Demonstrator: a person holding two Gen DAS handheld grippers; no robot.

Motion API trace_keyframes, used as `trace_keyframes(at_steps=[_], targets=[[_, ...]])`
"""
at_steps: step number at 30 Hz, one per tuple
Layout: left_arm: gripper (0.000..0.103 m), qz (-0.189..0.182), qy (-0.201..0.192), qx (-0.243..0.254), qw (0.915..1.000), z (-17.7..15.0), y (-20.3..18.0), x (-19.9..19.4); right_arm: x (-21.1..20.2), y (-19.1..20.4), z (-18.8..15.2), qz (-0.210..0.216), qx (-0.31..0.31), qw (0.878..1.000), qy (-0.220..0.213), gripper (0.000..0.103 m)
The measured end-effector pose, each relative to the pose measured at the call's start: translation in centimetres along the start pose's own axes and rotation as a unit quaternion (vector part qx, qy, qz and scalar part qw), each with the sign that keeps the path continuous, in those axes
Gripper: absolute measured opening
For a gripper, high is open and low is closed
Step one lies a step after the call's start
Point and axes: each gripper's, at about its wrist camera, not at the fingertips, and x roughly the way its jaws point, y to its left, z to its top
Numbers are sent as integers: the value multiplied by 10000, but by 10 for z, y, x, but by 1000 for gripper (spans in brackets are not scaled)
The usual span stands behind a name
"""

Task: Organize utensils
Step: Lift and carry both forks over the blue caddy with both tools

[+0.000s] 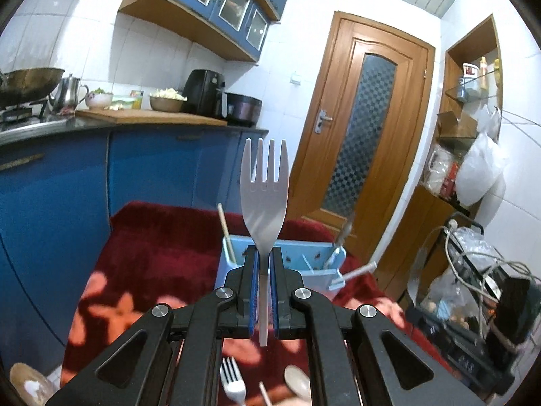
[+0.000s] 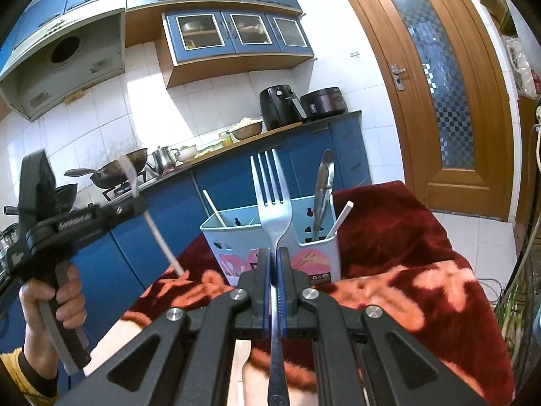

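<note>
My left gripper [image 1: 265, 253] is shut on a white plastic fork [image 1: 264, 189], held upright with its tines up, above the red blanket. A light blue utensil holder [image 1: 304, 264] stands just behind it with a chopstick and a few utensils in it. My right gripper [image 2: 274, 253] is shut on a metal fork [image 2: 272, 199], tines up, just in front of the same holder [image 2: 243, 240]. The left gripper [image 2: 135, 203] with its white fork [image 2: 159, 240] shows at the left of the right wrist view. A second white fork [image 1: 233, 384] and a spoon [image 1: 297, 380] lie on the blanket below.
The red flowered blanket [image 2: 405, 243] covers the table. Blue kitchen cabinets [image 1: 67, 182] and a counter with a wok, kettle, bowls and air fryer [image 2: 280, 106] stand behind. A wooden door [image 1: 358, 128] is at the right, with cluttered shelves and cables [image 1: 473, 270].
</note>
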Motion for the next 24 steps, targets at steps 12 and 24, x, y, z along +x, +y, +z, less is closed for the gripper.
trace_keyframes(at_steps=[12, 24], targets=[[6, 157, -434, 228, 9987, 34, -13, 49, 14, -14, 7, -35, 46, 9999, -138, 5], [6, 343, -251, 342, 9985, 11, -4, 93, 33, -19, 25, -123, -27, 9995, -282, 5]])
